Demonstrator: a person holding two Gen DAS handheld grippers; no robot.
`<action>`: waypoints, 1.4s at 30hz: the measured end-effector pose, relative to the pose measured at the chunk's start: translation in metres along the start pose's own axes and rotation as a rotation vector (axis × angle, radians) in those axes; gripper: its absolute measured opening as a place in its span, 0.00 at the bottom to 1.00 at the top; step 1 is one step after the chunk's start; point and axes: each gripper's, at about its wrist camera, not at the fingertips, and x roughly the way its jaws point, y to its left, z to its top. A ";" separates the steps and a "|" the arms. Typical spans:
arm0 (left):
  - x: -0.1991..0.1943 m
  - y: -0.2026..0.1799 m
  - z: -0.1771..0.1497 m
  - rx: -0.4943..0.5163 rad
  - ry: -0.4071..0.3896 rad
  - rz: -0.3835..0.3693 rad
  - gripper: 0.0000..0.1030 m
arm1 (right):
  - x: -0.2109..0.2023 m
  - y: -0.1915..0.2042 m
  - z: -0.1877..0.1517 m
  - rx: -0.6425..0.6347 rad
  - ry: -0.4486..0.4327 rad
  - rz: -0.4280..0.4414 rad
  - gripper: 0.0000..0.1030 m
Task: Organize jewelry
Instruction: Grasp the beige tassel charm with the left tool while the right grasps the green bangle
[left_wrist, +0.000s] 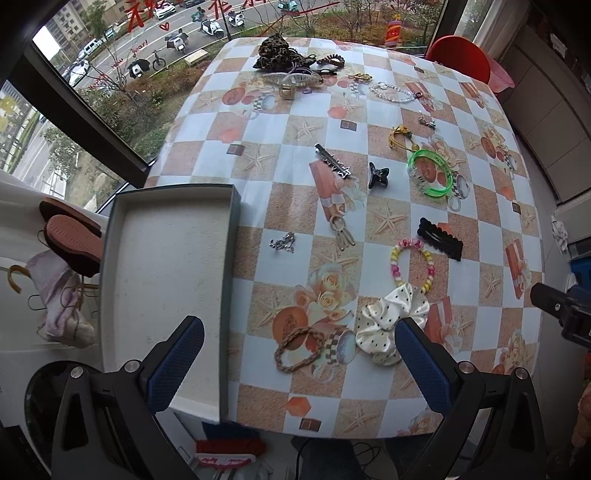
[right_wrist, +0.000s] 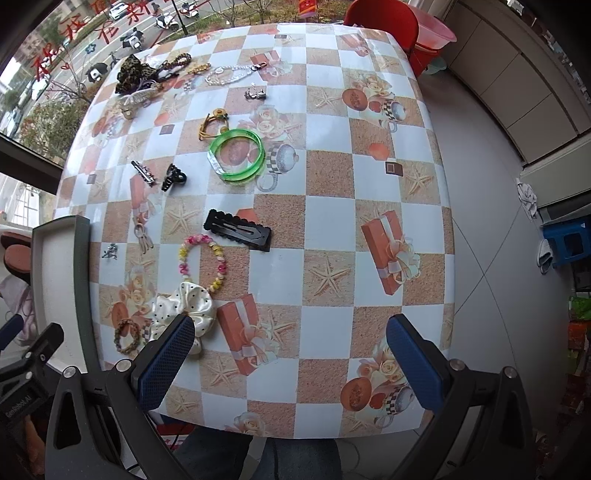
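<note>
Left wrist view: left gripper spread, empty, above braided hair tie | right gripper spread, empty | grey tray beside polka-dot scrunchie

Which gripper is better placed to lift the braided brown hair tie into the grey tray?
Left. The open left gripper frames the braided brown hair tie, and the grey tray lies right beside it. The right gripper is offset, farther from the tray.

tablecloth: glossy plastic | scrunchie: satiny cloth | bangle: translucent plastic
</note>
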 end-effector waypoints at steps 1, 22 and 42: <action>0.005 -0.002 0.004 0.001 0.002 -0.006 1.00 | 0.003 -0.001 0.003 0.003 0.004 -0.001 1.00; 0.135 -0.036 0.072 -0.074 0.052 -0.011 0.96 | 0.105 0.008 0.117 -0.033 0.007 0.068 1.00; 0.155 -0.064 0.071 -0.042 0.025 -0.030 0.35 | 0.153 0.047 0.159 -0.131 -0.022 0.010 0.70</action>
